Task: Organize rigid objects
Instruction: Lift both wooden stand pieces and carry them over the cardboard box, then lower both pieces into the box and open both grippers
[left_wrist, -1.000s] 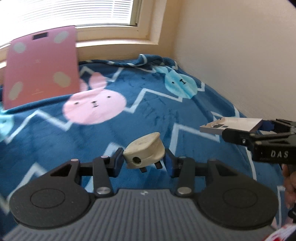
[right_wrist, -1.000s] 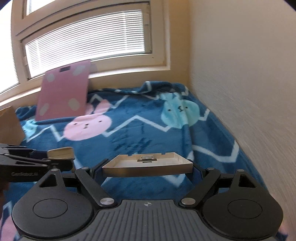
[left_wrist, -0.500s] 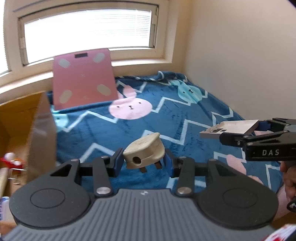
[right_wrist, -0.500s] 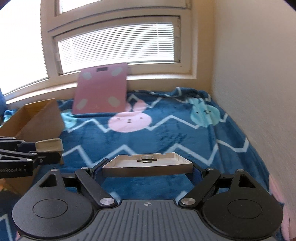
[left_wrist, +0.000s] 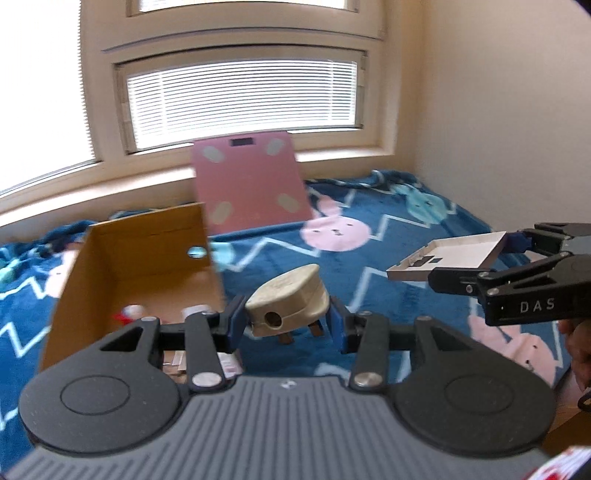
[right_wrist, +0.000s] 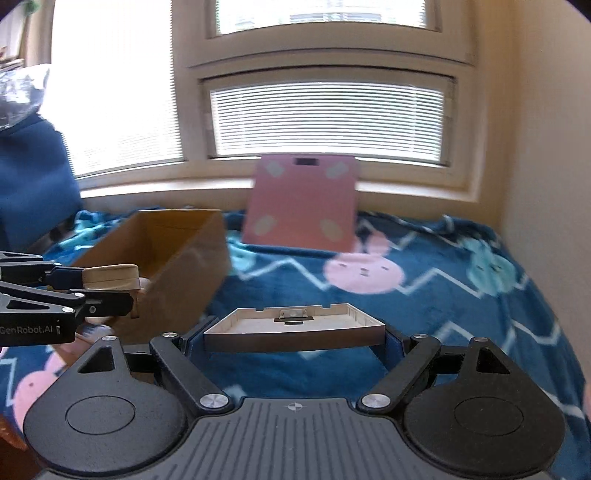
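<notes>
My left gripper (left_wrist: 288, 319) is shut on a beige three-pin plug (left_wrist: 286, 301), pins pointing down, held in the air beside the cardboard box (left_wrist: 147, 258). From the right wrist view the same plug (right_wrist: 110, 278) shows at the left, over the box (right_wrist: 166, 266). My right gripper (right_wrist: 293, 338) is shut on a flat beige plastic cover (right_wrist: 293, 325), inner side up, above the blue blanket (right_wrist: 443, 314). The left wrist view shows that cover (left_wrist: 450, 254) at the right, in the right gripper (left_wrist: 491, 258).
The open box holds several small items (left_wrist: 133, 314). A pink bathroom scale (left_wrist: 251, 184) leans against the window sill at the back. A wall runs along the right edge of the bed. A hand (left_wrist: 580, 350) shows at the far right.
Both grippers have pulled back and risen, each keeping its object. The cardboard box has come into view at the left, and the scale and window now look farther off.
</notes>
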